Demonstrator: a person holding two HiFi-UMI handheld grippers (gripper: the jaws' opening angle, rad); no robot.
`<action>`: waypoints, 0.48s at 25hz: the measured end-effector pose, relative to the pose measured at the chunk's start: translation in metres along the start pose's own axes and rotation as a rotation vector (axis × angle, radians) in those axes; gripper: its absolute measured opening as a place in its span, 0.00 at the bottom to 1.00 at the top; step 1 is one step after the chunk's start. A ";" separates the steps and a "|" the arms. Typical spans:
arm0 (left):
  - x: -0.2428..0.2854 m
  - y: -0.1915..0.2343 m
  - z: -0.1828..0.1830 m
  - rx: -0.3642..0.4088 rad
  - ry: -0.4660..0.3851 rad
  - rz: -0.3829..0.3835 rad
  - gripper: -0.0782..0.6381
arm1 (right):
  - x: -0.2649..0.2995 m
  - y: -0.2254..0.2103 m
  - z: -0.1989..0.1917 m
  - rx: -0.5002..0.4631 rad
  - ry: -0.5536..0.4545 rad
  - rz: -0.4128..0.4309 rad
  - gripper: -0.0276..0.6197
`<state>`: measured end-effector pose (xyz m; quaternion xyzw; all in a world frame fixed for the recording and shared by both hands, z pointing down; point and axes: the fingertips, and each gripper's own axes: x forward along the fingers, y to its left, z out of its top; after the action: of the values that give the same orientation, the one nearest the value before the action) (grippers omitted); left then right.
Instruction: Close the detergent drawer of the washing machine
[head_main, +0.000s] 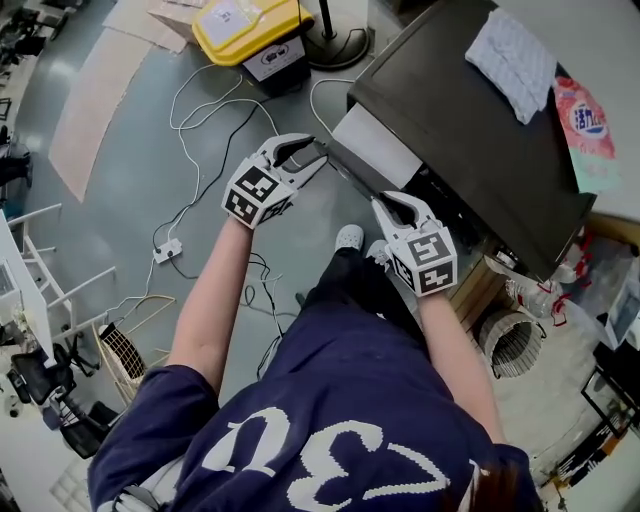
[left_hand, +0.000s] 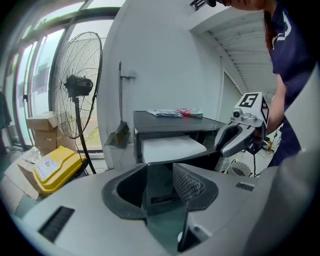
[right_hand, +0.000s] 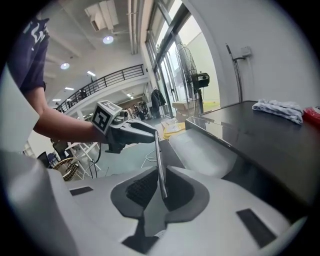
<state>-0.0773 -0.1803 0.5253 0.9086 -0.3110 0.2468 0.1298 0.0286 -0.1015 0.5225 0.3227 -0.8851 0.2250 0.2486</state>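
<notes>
The washing machine (head_main: 470, 130) has a dark top, and its white detergent drawer (head_main: 372, 148) sticks out of the front. A thin dark front panel (head_main: 350, 178) runs along the drawer's outer end. My left gripper (head_main: 320, 152) is shut on the panel's far end, and the panel fills the gap between its pads (left_hand: 187, 182). My right gripper (head_main: 382, 203) is closed on the near end, where the panel (right_hand: 157, 150) stands edge-on between its jaws. Each gripper view shows the other gripper at the panel's opposite end, with the white drawer (left_hand: 170, 147) behind it.
A folded cloth (head_main: 515, 65) and a pink detergent bag (head_main: 585, 125) lie on the machine's top. A yellow bin (head_main: 250, 30), a fan stand (head_main: 335, 40) and loose cables (head_main: 200, 110) are on the floor to the left. A wire basket (head_main: 510, 340) stands at the right.
</notes>
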 end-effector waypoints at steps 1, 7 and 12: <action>0.003 0.001 0.003 -0.002 -0.004 0.004 0.36 | 0.000 -0.005 0.002 0.004 -0.005 -0.009 0.14; 0.024 0.011 0.016 0.001 -0.011 0.004 0.36 | 0.001 -0.030 0.012 0.020 -0.009 -0.041 0.15; 0.034 0.016 0.023 0.005 -0.011 -0.005 0.36 | 0.002 -0.042 0.017 0.014 -0.020 -0.066 0.16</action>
<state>-0.0556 -0.2190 0.5253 0.9110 -0.3088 0.2420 0.1266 0.0509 -0.1411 0.5207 0.3558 -0.8748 0.2195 0.2448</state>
